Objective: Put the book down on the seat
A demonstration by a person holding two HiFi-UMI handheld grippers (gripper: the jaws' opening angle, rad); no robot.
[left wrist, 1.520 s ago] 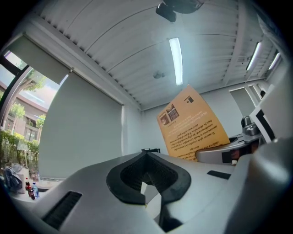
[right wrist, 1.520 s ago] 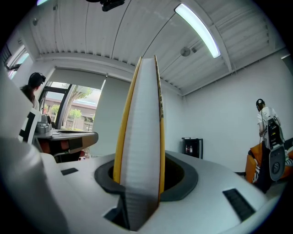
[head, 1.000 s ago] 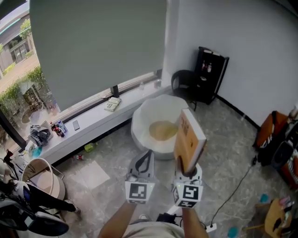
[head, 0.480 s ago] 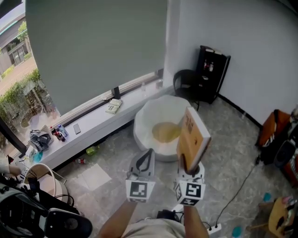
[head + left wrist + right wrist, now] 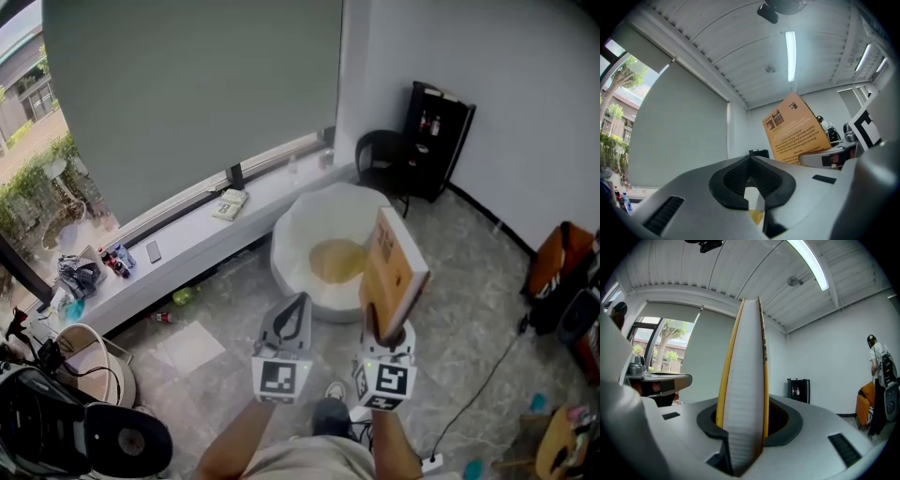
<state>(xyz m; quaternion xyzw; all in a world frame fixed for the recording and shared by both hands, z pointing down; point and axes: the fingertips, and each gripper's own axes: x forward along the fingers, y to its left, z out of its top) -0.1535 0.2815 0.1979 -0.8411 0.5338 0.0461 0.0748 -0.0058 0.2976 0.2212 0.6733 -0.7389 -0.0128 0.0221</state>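
An orange-covered book [image 5: 394,270] stands upright, its lower edge clamped in my right gripper [image 5: 385,330], which is shut on it. In the right gripper view the book's white page edge [image 5: 744,380] rises straight out from between the jaws. The seat [image 5: 292,246] is a round white tub chair with a yellow cushion [image 5: 334,260]; it lies on the floor just beyond both grippers, and the book hangs above its near right rim. My left gripper [image 5: 290,324] is held beside the right one, shut and empty. From the left gripper view the book [image 5: 794,129] shows to the right.
A long white windowsill [image 5: 187,246] carries a small book [image 5: 230,203], a phone and bottles [image 5: 113,262]. A black chair [image 5: 380,159] and black cabinet [image 5: 439,139] stand behind the seat. An orange bag [image 5: 553,262], a cable with a power strip [image 5: 431,459] and a bin [image 5: 89,361] lie around.
Both grippers and the book have shifted slightly right and a little closer to the seat as the person steps forward. A shoe now shows below the grippers. Both jaws stayed as they were.
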